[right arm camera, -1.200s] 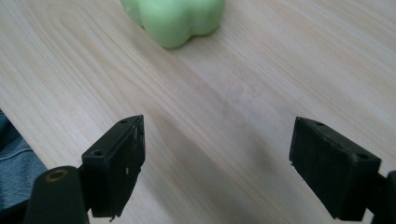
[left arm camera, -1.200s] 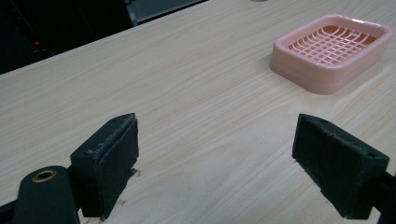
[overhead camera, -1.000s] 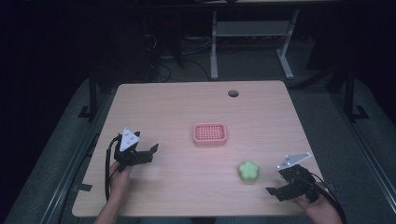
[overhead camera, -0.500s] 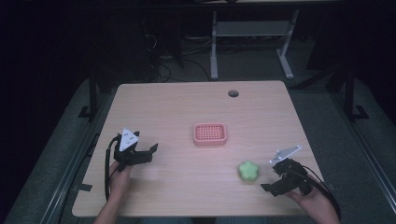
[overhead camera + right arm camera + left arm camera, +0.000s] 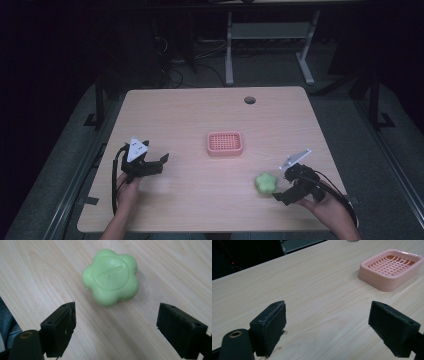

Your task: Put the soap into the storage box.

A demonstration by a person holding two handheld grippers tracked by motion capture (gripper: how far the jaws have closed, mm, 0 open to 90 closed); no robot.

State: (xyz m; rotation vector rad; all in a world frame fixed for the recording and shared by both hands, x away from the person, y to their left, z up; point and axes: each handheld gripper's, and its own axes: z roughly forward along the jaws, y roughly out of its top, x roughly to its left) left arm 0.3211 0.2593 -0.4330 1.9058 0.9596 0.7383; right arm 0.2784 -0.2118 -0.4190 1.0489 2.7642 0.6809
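Note:
A green flower-shaped soap (image 5: 266, 183) lies on the wooden table (image 5: 190, 115) near its front right. My right gripper (image 5: 284, 186) is open just right of it, jaws pointing left at it. In the right gripper view the soap (image 5: 111, 277) sits a little ahead of the wide-spread jaws, untouched. A pink slatted soap dish (image 5: 225, 143) stands at the table's middle. My left gripper (image 5: 161, 164) rests open at the front left, pointing right. In the left gripper view the dish (image 5: 391, 267) is far off at the upper right, and only bare wood lies between the jaws.
A round cable hole (image 5: 250, 100) sits near the table's far edge. Beyond the table, white desk legs (image 5: 229, 55) and cables stand on a dark floor. The table's front edge runs close behind both hands.
My right gripper has moved left toward the green soap and tilted downward. The left gripper, the dish and the soap have stayed in place.

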